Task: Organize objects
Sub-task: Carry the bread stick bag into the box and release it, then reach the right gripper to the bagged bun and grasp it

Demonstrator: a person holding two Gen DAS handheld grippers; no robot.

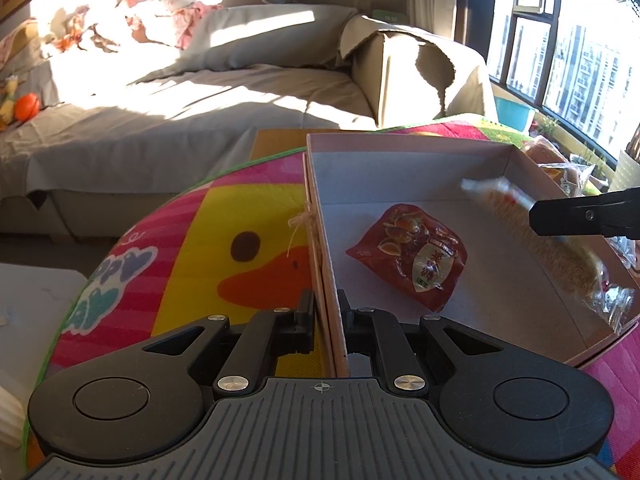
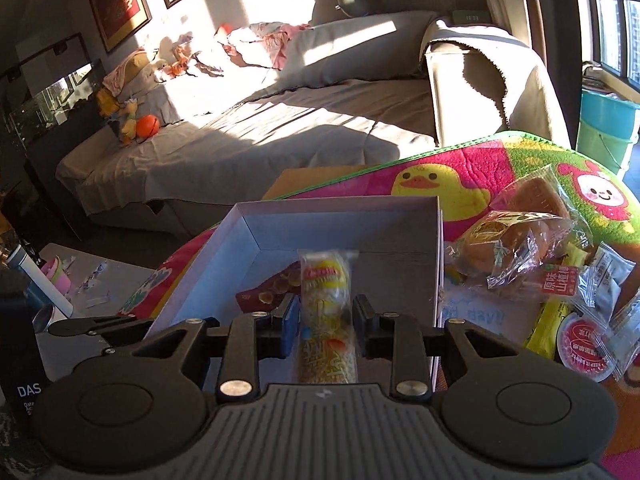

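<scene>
Left wrist view: left gripper (image 1: 326, 312) clamped on near-left wall of the cardboard box (image 1: 320, 216), which sits on the duck mat (image 1: 224, 240). Red snack pouch (image 1: 412, 258) lies flat inside; a blurred noodle packet (image 1: 560, 256) hangs over the box's right side.

Right wrist view: right gripper (image 2: 326, 318) pinches the noodle packet (image 2: 326, 316) above the box (image 2: 436, 264). Wrapped snacks (image 2: 520, 240) piled right, outside.
</scene>
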